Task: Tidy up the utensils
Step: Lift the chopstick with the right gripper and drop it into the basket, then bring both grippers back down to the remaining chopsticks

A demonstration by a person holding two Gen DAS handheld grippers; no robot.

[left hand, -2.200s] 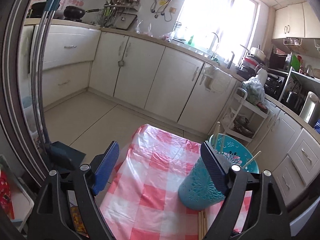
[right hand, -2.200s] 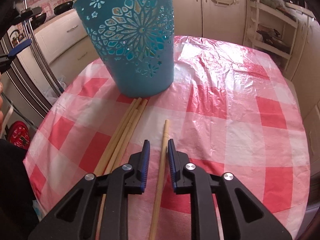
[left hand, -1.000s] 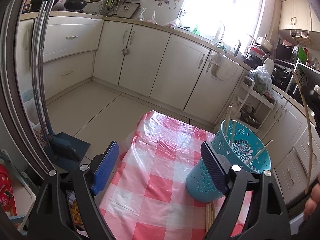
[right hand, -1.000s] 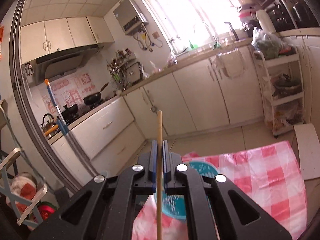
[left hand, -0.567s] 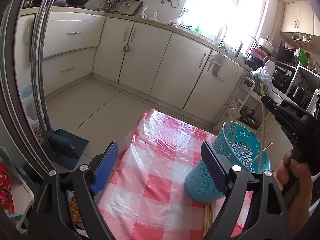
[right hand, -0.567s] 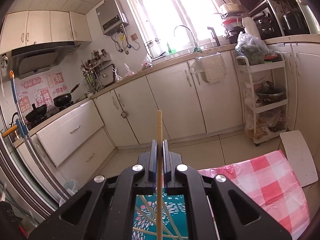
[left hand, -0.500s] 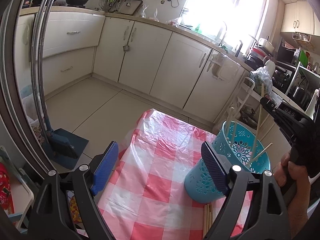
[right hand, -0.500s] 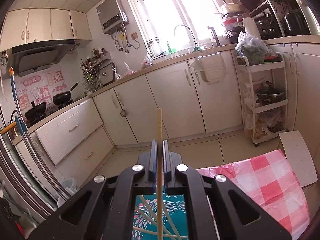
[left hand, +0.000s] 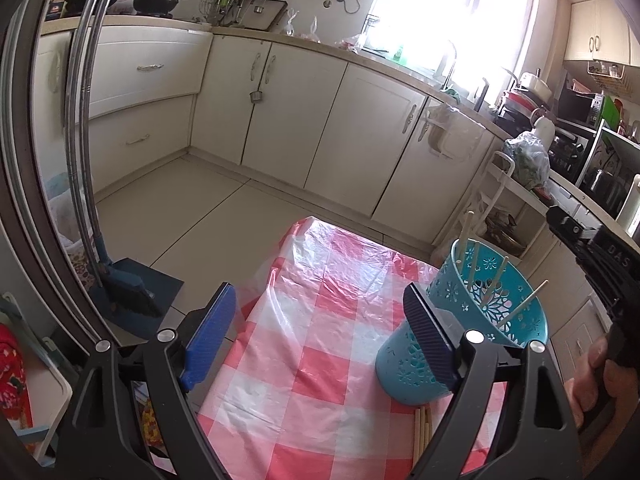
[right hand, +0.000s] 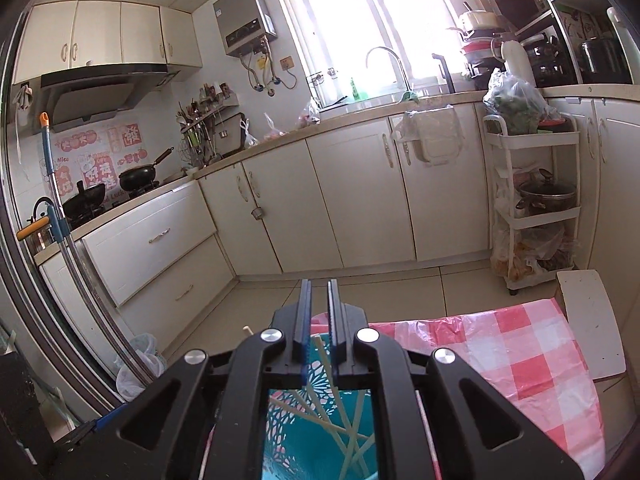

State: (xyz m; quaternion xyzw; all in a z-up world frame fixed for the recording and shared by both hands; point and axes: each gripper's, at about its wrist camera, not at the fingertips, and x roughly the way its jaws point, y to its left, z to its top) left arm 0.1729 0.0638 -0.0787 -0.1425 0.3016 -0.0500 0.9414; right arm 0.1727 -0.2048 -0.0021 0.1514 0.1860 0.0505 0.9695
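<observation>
A teal cut-out holder (left hand: 404, 364) stands on the red-checked tablecloth (left hand: 320, 320) with several chopsticks (left hand: 520, 312) leaning in it. Loose chopsticks (left hand: 422, 432) lie on the cloth just in front of it. My left gripper (left hand: 320, 336) is open and empty, its right finger in front of the holder's left side. My right gripper (right hand: 318, 312) hovers directly over the holder (right hand: 320, 432); its jaws are opening a narrow gap with nothing between them. Chopsticks (right hand: 324, 364) stand in the holder below it. The left wrist view shows that gripper (left hand: 560, 220) held by a hand (left hand: 596, 376).
A blue broom and dustpan (left hand: 120, 284) lean by the door frame at the left. A white trolley rack (right hand: 532, 208) stands by the cabinets, and a white board (right hand: 588, 320) lies at the table's far corner. The table's far edge drops to the tiled floor (left hand: 180, 208).
My right gripper has sunk over the holder. The chopstick it was shut on is gone from its jaws, which now stand slightly apart. The left gripper has not moved.
</observation>
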